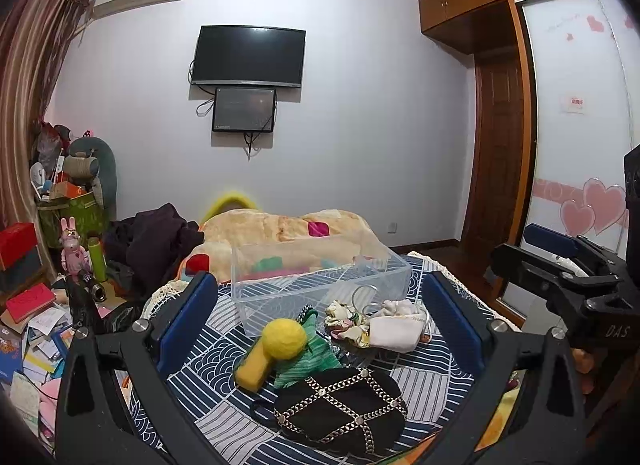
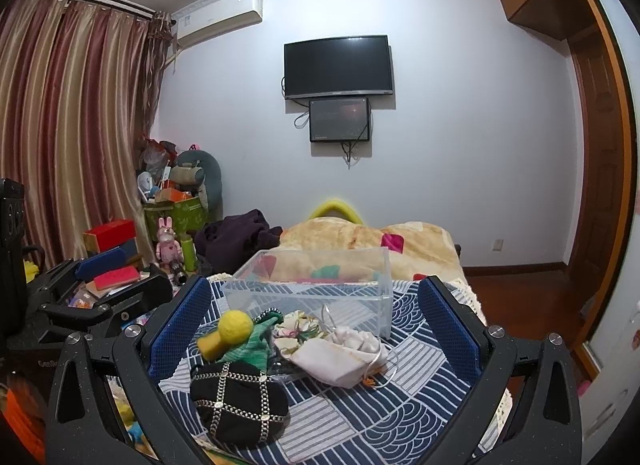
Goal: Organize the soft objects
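Left wrist view looks down the bed (image 1: 420, 381) with its blue-and-white patterned cover, and the left gripper (image 1: 320, 305) hangs above a small heap of soft things, its blue fingers (image 1: 188, 317) spread wide with nothing between them. The right gripper (image 2: 316, 313) is the same: fingers (image 2: 180, 325) wide apart, empty, hovering over the same heap.

Nearest of the pile is a black pouch (image 1: 340, 405) crossed with chain trim. Just beyond it lies a green knitted piece (image 1: 316, 357), and a yellow felt toy (image 1: 276, 345) rests on that piece's left side. To the right sit a white drawstring bag (image 1: 396, 329) and, touching it, a crumpled flowery cloth (image 1: 344, 321). Behind them all stands a clear plastic bin (image 1: 320, 281), which looks empty, with a folded beige blanket (image 1: 288, 233) further back.

To my eye nothing has gone into the bin yet, so this is the start of a first pick. The next move wants one gripper lowered over a single item, likely the black pouch since it lies nearest, closed gently enough not to drag the knit along, then carried over the bin's near wall.
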Action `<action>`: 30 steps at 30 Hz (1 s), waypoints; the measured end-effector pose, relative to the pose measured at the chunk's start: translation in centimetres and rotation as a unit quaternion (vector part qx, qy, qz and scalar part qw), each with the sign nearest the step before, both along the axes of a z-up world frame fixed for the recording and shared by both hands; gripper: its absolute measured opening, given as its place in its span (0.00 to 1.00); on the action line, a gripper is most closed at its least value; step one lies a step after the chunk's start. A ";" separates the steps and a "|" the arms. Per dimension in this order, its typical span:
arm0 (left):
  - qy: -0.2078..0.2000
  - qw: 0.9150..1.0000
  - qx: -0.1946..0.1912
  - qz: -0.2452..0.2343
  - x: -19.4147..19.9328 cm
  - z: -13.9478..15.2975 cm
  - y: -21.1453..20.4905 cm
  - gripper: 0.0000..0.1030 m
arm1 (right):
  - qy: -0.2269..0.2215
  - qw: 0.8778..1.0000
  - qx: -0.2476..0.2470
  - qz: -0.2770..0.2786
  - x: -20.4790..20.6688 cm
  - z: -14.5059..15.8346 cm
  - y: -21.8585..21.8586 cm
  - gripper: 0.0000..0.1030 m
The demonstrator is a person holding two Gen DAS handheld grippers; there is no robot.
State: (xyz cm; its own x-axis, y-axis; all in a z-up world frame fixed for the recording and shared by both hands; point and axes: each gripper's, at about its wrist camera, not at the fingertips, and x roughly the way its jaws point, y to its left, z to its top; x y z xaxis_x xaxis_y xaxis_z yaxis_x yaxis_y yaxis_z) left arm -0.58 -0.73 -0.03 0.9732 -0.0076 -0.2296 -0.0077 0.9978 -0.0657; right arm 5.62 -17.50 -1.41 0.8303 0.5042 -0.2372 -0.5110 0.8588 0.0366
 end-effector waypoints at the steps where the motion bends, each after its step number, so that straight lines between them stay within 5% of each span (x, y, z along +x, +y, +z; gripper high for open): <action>1: 0.004 1.000 -0.001 0.000 0.2 -0.2 0.1 1.00 | 0.005 1.000 -0.002 0.002 0.3 -0.3 0.0 1.00; 8: 0.061 0.997 -0.038 0.009 3.6 -3.0 2.3 1.00 | 0.071 0.997 -0.028 -0.005 3.6 -3.7 0.5 1.00; 13: 0.115 0.991 -0.065 0.010 6.8 -5.6 4.2 0.81 | 0.125 0.992 -0.029 -0.008 6.1 -6.2 0.3 0.99; 25: 0.169 0.984 -0.058 -0.017 11.4 -9.2 3.5 0.67 | 0.205 0.978 -0.039 0.008 10.1 -9.5 2.0 0.70; 30: 0.188 0.980 -0.057 -0.020 12.1 -10.4 3.6 0.45 | 0.221 0.974 -0.045 0.005 10.5 -10.8 1.9 0.46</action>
State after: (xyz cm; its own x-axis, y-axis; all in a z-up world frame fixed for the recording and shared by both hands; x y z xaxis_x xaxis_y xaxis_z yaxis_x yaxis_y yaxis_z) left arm 11.54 2.85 -10.44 0.8181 -0.0901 -0.5680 -0.0140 0.9842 -0.1763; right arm 16.14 -15.65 -12.21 0.6319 0.4718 -0.6149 -0.4706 0.8639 0.1793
